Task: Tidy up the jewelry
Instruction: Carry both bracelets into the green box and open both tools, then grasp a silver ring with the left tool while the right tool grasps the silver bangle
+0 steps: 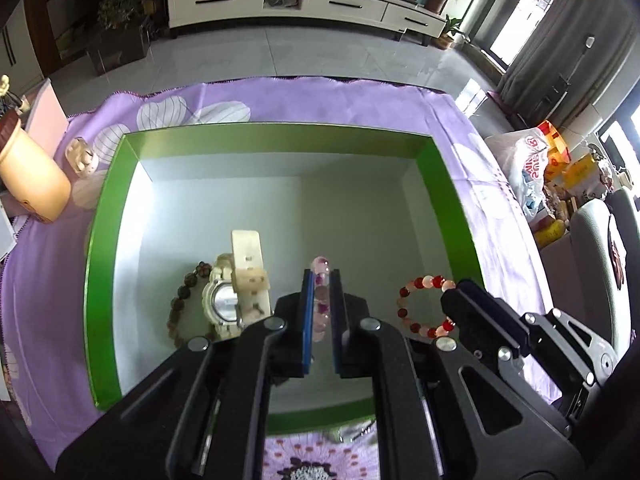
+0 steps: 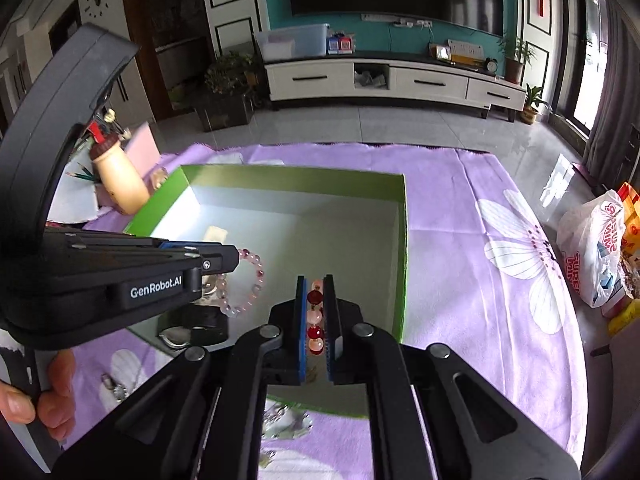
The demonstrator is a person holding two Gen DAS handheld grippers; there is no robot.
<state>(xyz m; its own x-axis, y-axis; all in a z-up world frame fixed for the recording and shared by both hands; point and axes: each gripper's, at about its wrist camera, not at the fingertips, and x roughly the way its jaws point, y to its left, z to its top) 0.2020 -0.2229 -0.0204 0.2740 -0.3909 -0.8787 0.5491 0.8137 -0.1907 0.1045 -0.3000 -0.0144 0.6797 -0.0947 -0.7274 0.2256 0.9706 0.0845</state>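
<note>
Blue-padded left gripper (image 1: pixel 322 280) jaws nearly closed, pinching pink bracelet (image 1: pixel 321 304) over green box (image 1: pixel 100 280) floor. Right gripper (image 2: pixel 316 292) jaws likewise narrow, clamped on red-white bracelet (image 2: pixel 315 320) just inside box near its right wall. Cream watch (image 1: pixel 232 296) stands left of the pink bracelet, on top of brown bead bracelet (image 1: pixel 180 300). Box sits on purple floral cloth (image 1: pixel 320 100). Tan bottle (image 1: pixel 32 184) beside box's far-left corner. TV cabinet (image 1: pixel 296 4) well beyond.
</note>
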